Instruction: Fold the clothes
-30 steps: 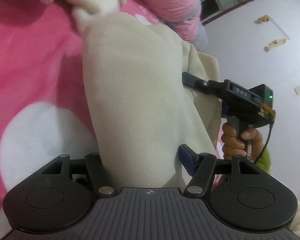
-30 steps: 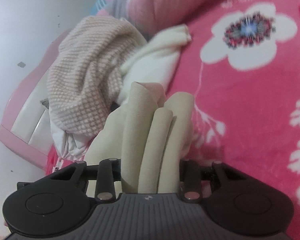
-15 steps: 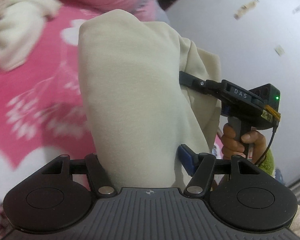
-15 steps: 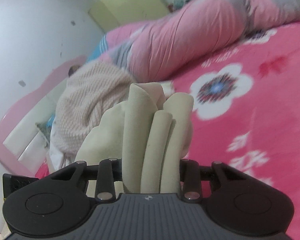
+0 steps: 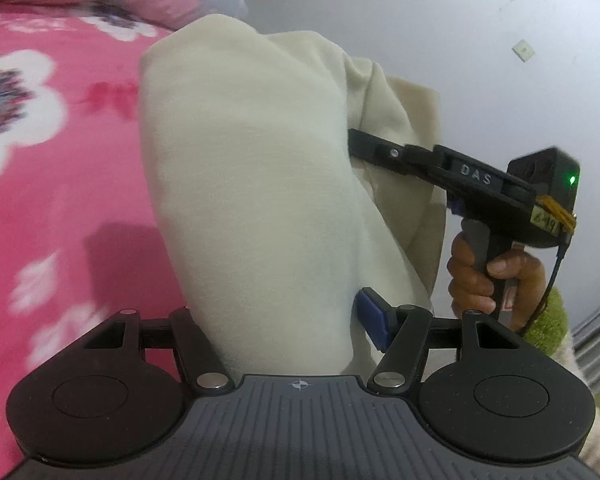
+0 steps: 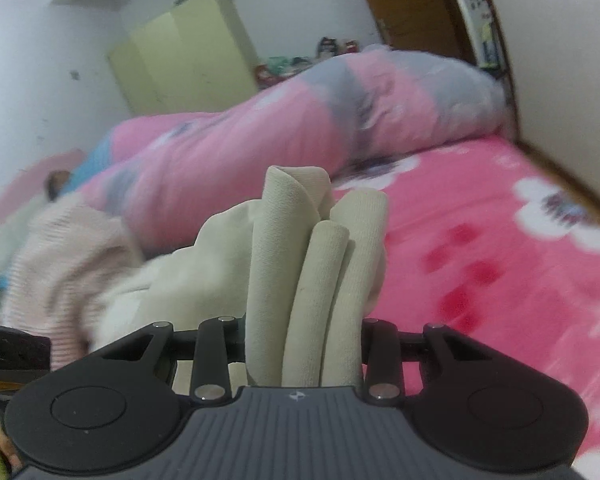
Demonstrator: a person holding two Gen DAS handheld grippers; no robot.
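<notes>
Cream-coloured knit cloth fills the middle of both wrist views: a soft garment (image 5: pixel 252 184) with a fine, even weave and no print. Seen from the left wrist camera, it rises as a broad, smooth, rounded fold from between the fingers of the left gripper (image 5: pixel 284 320), which are clenched on its bunched lower part; a blue pad (image 5: pixel 374 316) on the right-side finger presses against the cloth. Further layers of the same garment hang behind the fold, toward the right gripper (image 5: pixel 380 148), whose black finger bites into the fabric edge. A hand (image 5: pixel 488 276) wraps that gripper's handle, and a green light (image 5: pixel 572 179) glows on its body.

From the right wrist camera, the garment (image 6: pixel 316 272) stands up in 3 narrow rolled folds, squeezed side by side between the right gripper's (image 6: pixel 302 344) closed fingers, with a looser cream mass bulging out to the left. The garment is held up above the bed, over a pink blanket (image 6: pixel 500 272) printed with white flowers. A pale pink knitted top (image 6: pixel 60 264) lies crumpled at the left, blurred, and a rolled pink and grey quilt (image 6: pixel 320 120) stretches across the back of the bed.
</notes>
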